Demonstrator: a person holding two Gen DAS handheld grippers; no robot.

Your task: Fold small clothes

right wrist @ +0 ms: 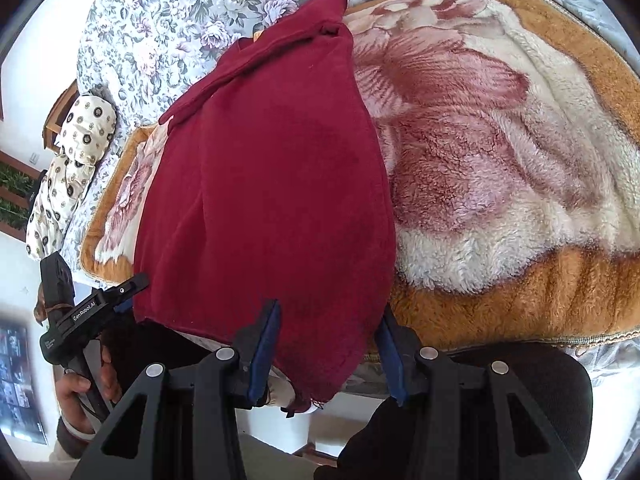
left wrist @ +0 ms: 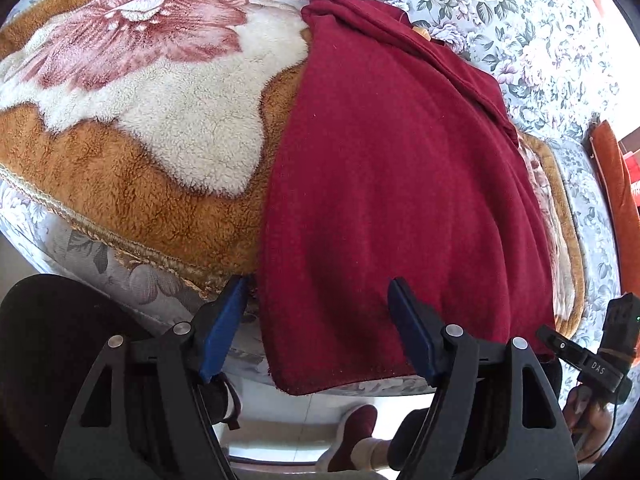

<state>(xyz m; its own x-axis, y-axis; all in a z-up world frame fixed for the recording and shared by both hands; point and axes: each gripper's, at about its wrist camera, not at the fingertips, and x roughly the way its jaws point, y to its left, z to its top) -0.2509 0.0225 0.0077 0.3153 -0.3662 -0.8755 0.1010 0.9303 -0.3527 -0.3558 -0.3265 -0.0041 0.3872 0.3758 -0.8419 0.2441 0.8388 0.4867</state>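
Observation:
A dark red fleece garment (left wrist: pixel 392 184) lies lengthwise on a plush brown blanket, its near hem hanging over the bed edge. It also shows in the right wrist view (right wrist: pixel 264 184). My left gripper (left wrist: pixel 318 292) is open, its blue pads astride the garment's near left corner, just above it. My right gripper (right wrist: pixel 330 316) is open, its blue pads astride the near right corner. The right gripper's body (left wrist: pixel 592 360) shows at the lower right of the left wrist view, and the left gripper's body (right wrist: pixel 88 312) at the lower left of the right wrist view.
The brown blanket with a pink flower print (left wrist: pixel 152 120) covers a bed with a grey floral sheet (left wrist: pixel 520 20). A cream patterned pillow (right wrist: pixel 76 152) lies at the left. An orange cushion (left wrist: pixel 616 184) is at the right. Floor and a red slipper (left wrist: pixel 356 436) are below.

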